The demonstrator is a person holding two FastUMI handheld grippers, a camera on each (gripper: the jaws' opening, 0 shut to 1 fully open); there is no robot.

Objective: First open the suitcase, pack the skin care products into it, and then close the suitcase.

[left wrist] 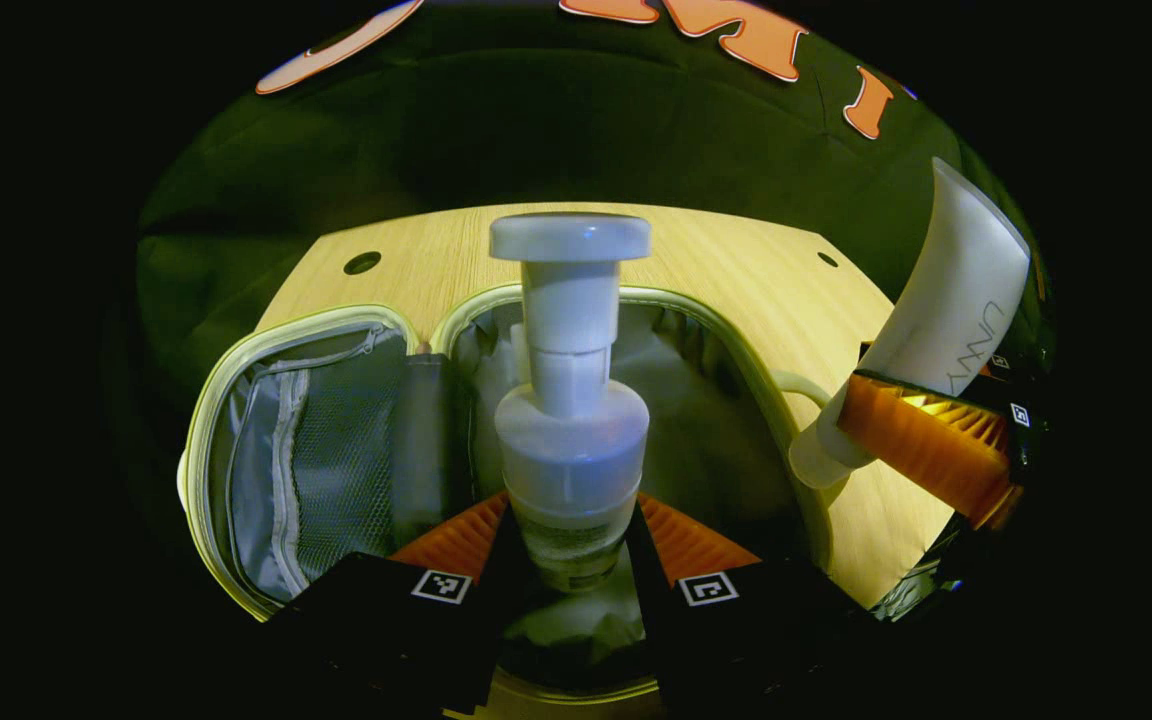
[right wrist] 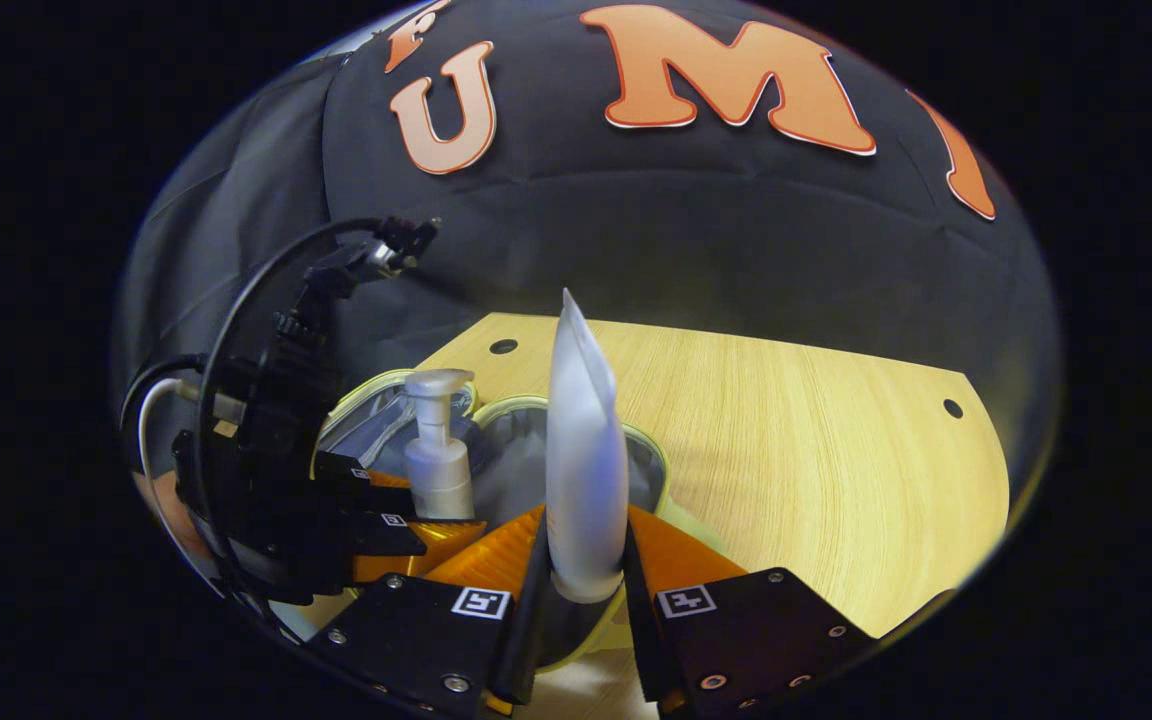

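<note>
My left gripper (left wrist: 571,560) is clamped on a pump bottle (left wrist: 570,420), both fingers pressing its lower body, and I hold it upright over the open suitcase (left wrist: 236,400). The suitcase lies flat on the wooden table (left wrist: 736,270), near the table's near edge, with its two halves spread side by side. The half to the left in the left gripper view has a grey mesh pocket (left wrist: 336,450) with a zipper; the pump bottle hangs above the other, deeper half.

My right gripper (right wrist: 584,590) is closed on a white tube (right wrist: 584,470), cap end down between the fingers and the flat crimped end pointing up. In the right gripper view the tube stands above the suitcase rim (right wrist: 661,470), with the bare far side of the table stretching out behind it. From the left gripper view the tube (left wrist: 946,320) sits off beside the suitcase's edge, tilted, gripped near its cap.
</note>
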